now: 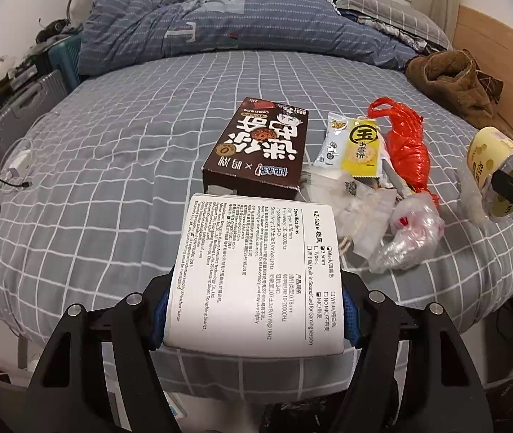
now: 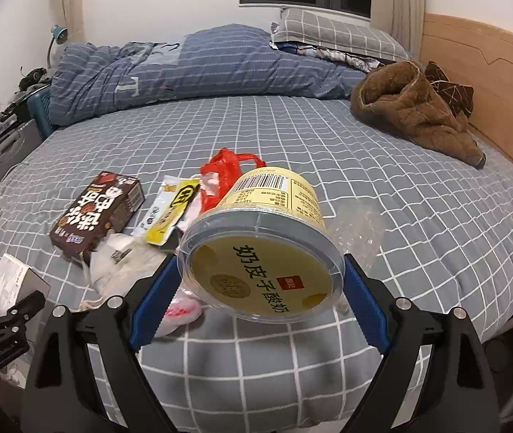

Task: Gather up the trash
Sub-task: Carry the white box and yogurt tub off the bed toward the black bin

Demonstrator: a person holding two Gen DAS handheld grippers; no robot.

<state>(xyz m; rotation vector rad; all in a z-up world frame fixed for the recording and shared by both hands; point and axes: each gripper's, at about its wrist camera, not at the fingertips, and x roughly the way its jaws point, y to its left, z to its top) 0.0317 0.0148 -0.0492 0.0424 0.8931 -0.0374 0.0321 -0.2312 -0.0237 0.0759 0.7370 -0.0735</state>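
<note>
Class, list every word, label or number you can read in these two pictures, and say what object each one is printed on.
"KZ-Gale", "Specifications", "Impedance: 24Ω", "3.5mm", "Type-c": white box, its small print blurred.
"奶皮子酸奶": lid of the yellow tub; side barcode digits too small.
"T": blue quilt.
"0": brown box; its large upside-down characters are unclear.
"玉": yellow packet.

Open sheet around one patch of litter

The bed sheet (image 2: pixel 382 166) lay free at the right and far side. The brown box (image 1: pixel 256 148), yellow sachet (image 1: pixel 361 148), red bag (image 1: pixel 407 148) and clear plastic (image 1: pixel 411 231) crowded the middle, touching; a brown garment (image 2: pixel 415 112) blocked the headboard corner.
</note>
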